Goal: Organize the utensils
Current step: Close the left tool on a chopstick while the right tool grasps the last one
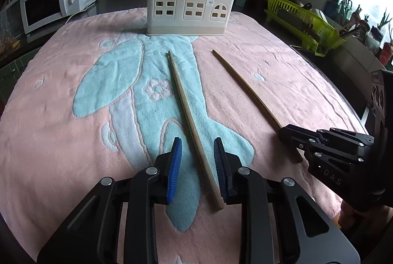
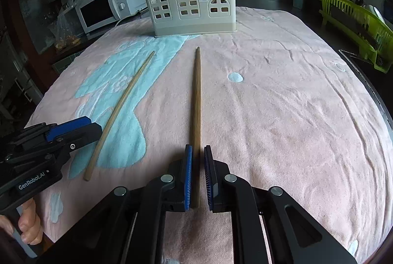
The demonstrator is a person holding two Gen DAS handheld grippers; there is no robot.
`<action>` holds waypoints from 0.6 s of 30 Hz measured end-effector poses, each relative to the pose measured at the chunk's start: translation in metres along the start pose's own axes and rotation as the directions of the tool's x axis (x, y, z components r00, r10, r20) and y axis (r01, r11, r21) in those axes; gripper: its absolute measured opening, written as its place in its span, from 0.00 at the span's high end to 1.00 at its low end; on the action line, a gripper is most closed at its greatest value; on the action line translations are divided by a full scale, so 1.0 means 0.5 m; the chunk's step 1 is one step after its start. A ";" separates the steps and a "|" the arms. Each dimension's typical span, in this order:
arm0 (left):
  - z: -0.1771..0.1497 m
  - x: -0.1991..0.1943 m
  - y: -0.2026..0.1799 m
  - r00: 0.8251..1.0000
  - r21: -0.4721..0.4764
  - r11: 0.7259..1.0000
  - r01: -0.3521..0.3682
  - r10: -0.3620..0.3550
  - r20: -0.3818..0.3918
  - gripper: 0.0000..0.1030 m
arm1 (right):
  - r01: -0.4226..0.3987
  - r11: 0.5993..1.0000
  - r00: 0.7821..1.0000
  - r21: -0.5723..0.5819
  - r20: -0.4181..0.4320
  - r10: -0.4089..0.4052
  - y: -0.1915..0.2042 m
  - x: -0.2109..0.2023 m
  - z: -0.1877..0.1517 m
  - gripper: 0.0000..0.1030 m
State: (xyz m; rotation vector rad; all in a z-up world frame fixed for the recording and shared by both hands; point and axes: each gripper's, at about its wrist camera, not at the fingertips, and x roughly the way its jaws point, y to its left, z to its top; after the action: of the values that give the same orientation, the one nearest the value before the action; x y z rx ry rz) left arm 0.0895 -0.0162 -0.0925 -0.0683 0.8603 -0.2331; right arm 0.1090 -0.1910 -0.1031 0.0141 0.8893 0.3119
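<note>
Two wooden chopsticks lie on a pink and blue towel. The light chopstick (image 1: 189,121) lies between the open blue pads of my left gripper (image 1: 197,143), touching the right pad near its lower end. It also shows in the right wrist view (image 2: 120,111). The darker chopstick (image 2: 196,106) runs between the narrowly open pads of my right gripper (image 2: 197,153); a gap shows on its right side. In the left wrist view this chopstick (image 1: 248,89) ends at the right gripper (image 1: 292,133). A cream utensil holder (image 1: 188,7) with several chopsticks stands at the back, also in the right wrist view (image 2: 191,6).
A white microwave (image 1: 54,3) stands at the back left. A green dish rack (image 1: 302,20) stands on the right beside the towel (image 1: 61,131). The left gripper (image 2: 73,133) shows at the left of the right wrist view.
</note>
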 end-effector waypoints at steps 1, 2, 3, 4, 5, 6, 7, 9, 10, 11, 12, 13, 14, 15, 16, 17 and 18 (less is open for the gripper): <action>0.000 0.003 -0.002 1.000 -0.002 1.000 -0.002 0.002 -0.006 0.76 | 0.000 1.000 1.000 -0.003 0.000 0.000 0.001 0.000 0.000 0.91; -0.001 0.006 -0.004 1.000 -0.003 1.000 0.002 -0.002 -0.012 0.76 | 0.000 1.000 1.000 -0.007 0.000 0.000 0.002 -0.001 0.000 0.91; -0.002 0.009 -0.006 1.000 -0.001 1.000 0.002 -0.002 -0.016 0.81 | -0.002 1.000 1.000 -0.008 0.000 0.002 0.000 0.000 0.000 0.91; -0.003 0.012 -0.008 1.000 0.003 1.000 -0.003 0.003 -0.020 0.82 | -0.004 1.000 1.000 -0.007 0.001 0.004 0.000 0.000 0.000 0.91; -0.005 0.016 -0.011 1.000 0.005 1.000 -0.011 0.011 -0.028 0.82 | -0.006 1.000 1.000 -0.006 0.000 0.006 -0.001 0.000 0.000 0.91; -0.007 0.022 -0.012 0.999 0.008 1.000 -0.014 0.015 -0.036 0.82 | -0.008 1.000 1.000 -0.007 0.001 0.008 -0.001 0.000 -0.001 0.91; -0.009 0.024 -0.015 0.999 0.014 1.000 -0.021 0.022 -0.035 0.83 | -0.009 1.000 1.000 -0.008 0.001 0.009 0.000 0.000 -0.002 0.91; -0.010 0.025 -0.022 0.998 0.037 0.998 -0.049 0.050 -0.030 0.85 | -0.009 1.000 1.000 -0.009 0.001 0.009 0.000 0.000 -0.002 0.91; -0.009 0.026 -0.022 0.998 0.038 0.998 -0.055 0.056 -0.030 0.86 | -0.009 1.000 1.000 -0.009 0.000 0.009 0.000 0.000 -0.002 0.91; -0.008 0.025 -0.020 0.998 0.034 0.998 -0.055 0.056 -0.031 0.86 | -0.009 1.000 1.000 -0.008 0.000 0.009 0.000 0.001 -0.002 0.91; -0.007 0.025 -0.018 0.998 0.031 0.998 -0.055 0.056 -0.032 0.87 | -0.008 1.000 1.000 -0.008 0.000 0.008 0.001 0.001 -0.001 0.91; -0.006 0.024 -0.017 0.998 0.028 0.998 -0.056 0.057 -0.033 0.89 | -0.007 1.000 1.000 -0.010 -0.001 0.007 0.001 0.002 -0.001 0.91; -0.006 0.024 -0.016 0.998 0.026 0.998 -0.055 0.056 -0.034 0.89 | -0.007 1.000 1.000 -0.012 0.000 0.007 0.001 0.002 -0.001 0.91; -0.006 0.025 -0.016 0.998 0.025 0.998 -0.054 0.055 -0.034 0.89 | -0.005 1.000 1.000 -0.014 0.000 0.005 0.001 0.002 -0.001 0.91; -0.006 0.025 -0.016 0.998 0.025 0.998 -0.060 0.061 -0.035 0.91 | -0.002 1.000 1.000 -0.015 0.001 0.002 0.002 0.002 0.000 0.93; -0.004 0.025 -0.014 0.998 0.024 0.998 -0.056 0.057 -0.038 0.91 | -0.003 1.000 1.000 -0.015 0.001 0.003 0.001 0.003 0.001 0.93; -0.003 0.024 -0.012 0.998 0.022 0.998 -0.051 0.052 -0.042 0.92 | -0.004 1.000 1.000 -0.011 0.003 0.004 0.000 0.003 0.001 0.93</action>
State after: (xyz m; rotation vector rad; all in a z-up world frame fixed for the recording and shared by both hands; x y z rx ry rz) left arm 0.0950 -0.0248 -0.1017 -0.0211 0.9007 -0.1956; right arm 0.1104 -0.1905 -0.1039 0.0062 0.8850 0.3204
